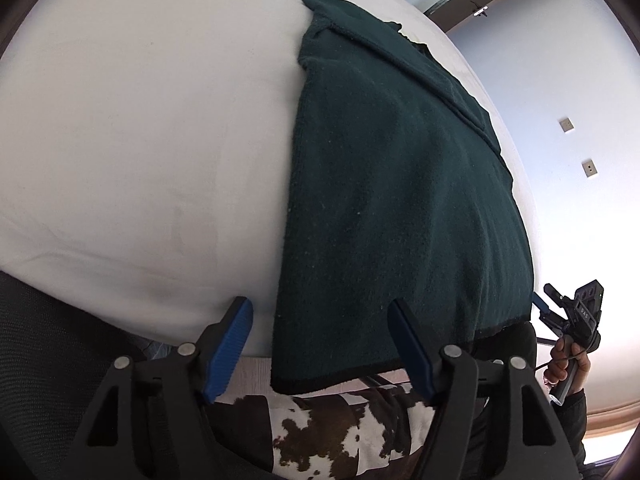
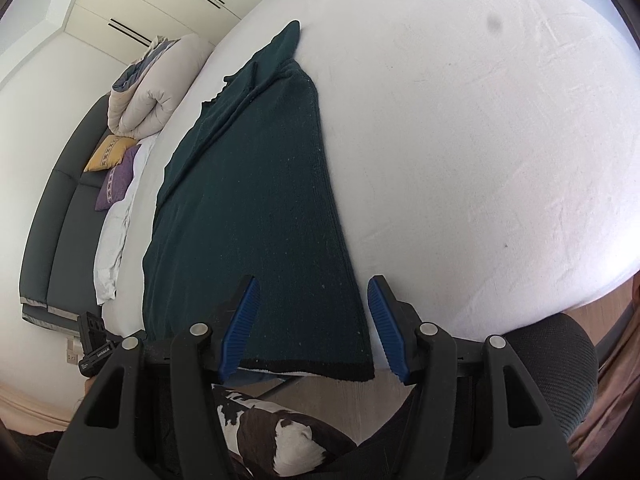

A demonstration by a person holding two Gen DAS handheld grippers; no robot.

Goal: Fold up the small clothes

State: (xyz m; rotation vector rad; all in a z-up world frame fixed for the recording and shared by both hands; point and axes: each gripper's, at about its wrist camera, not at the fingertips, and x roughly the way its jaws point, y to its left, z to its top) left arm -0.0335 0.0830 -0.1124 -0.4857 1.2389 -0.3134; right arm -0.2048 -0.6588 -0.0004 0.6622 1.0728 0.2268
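Both grippers poised at the near hem of the dark green garment [image 1: 396, 200], jaws apart, nothing clamped.

Left gripper [image 1: 320, 344] straddles the hem's left corner, right gripper [image 2: 312, 328] the right corner; the pads appear clear of the cloth. The garment lies flat on the white bed [image 1: 140, 140], hem overhanging the near edge. Judgement: pinch both corners evenly, then lift together. Bare sheet spreads left and right; beyond the far sleeve sits a rolled duvet [image 2: 152, 84].
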